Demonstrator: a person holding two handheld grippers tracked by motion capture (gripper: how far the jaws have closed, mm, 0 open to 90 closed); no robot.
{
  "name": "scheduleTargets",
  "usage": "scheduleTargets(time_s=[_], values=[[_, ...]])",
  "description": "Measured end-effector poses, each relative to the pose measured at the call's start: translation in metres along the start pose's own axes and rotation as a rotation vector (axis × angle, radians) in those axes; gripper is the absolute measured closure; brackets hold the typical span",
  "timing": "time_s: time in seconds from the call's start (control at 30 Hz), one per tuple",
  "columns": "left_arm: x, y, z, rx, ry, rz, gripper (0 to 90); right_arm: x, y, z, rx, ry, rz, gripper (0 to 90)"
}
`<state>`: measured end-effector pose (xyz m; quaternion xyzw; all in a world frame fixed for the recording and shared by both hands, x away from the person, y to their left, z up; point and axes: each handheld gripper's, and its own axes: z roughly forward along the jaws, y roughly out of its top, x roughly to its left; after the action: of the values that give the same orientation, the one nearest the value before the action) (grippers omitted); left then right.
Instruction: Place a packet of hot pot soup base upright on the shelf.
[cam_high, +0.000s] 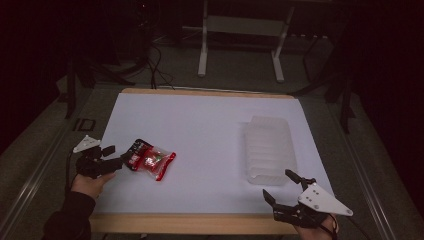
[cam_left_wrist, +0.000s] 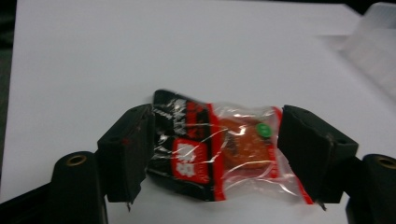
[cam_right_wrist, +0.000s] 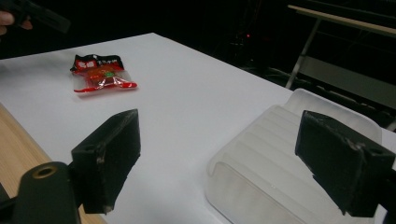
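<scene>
A snack packet (cam_high: 150, 159) with a black end, red edges and a clear window lies flat on the white table top (cam_high: 200, 125), left of centre. My left gripper (cam_high: 115, 155) is at the packet's left end, held in a hand. In the left gripper view the packet (cam_left_wrist: 219, 149) lies between the two wide-apart jaws of the left gripper (cam_left_wrist: 217, 135), which is open. My right gripper (cam_high: 278, 184) is open at the table's front right, just in front of a clear plastic container (cam_high: 270, 147). Nothing sits between the jaws of the right gripper (cam_right_wrist: 219, 158); beyond them are the container (cam_right_wrist: 280, 154) and the far-off packet (cam_right_wrist: 102, 70).
The white sheet has a wooden edge (cam_high: 190, 222) along the front. White stand legs (cam_high: 202, 55) and cables are on the dark floor behind the table. The other hand's gripper (cam_right_wrist: 37, 16) appears at the top left of the right gripper view.
</scene>
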<state>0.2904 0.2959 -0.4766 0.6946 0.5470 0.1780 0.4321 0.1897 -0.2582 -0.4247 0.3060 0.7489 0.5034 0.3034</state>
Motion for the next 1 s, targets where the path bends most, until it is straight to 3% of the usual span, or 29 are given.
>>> scheduleTargets(time_s=[0.17,0.27,0.43,0.6,0.67,0.8,1.0], values=[[0.01,-0.003,0.017,0.079,0.05,-0.033,30.1,0.001,0.0,0.0,0.002,0.007,-0.007,14.2],[0.016,-0.004,0.025,0.109,0.058,-0.059,32.2,0.001,0.0,0.0,0.005,0.011,-0.002,14.1],[0.026,-0.009,0.039,0.164,0.048,-0.12,34.6,0.001,-0.001,0.001,0.01,0.016,-0.008,14.2],[0.03,-0.015,0.048,0.192,0.057,-0.134,37.0,0.001,-0.001,0.002,0.016,0.019,-0.007,14.5],[0.031,-0.015,0.049,0.193,0.032,-0.146,38.4,0.001,-0.002,0.003,0.019,0.024,-0.008,14.5],[0.029,-0.017,0.051,0.195,0.01,-0.143,41.8,0.002,-0.002,0.003,0.021,0.025,-0.014,14.6],[0.024,-0.019,0.056,0.218,0.018,-0.106,53.7,0.001,-0.002,0.003,0.02,0.021,-0.01,14.8]])
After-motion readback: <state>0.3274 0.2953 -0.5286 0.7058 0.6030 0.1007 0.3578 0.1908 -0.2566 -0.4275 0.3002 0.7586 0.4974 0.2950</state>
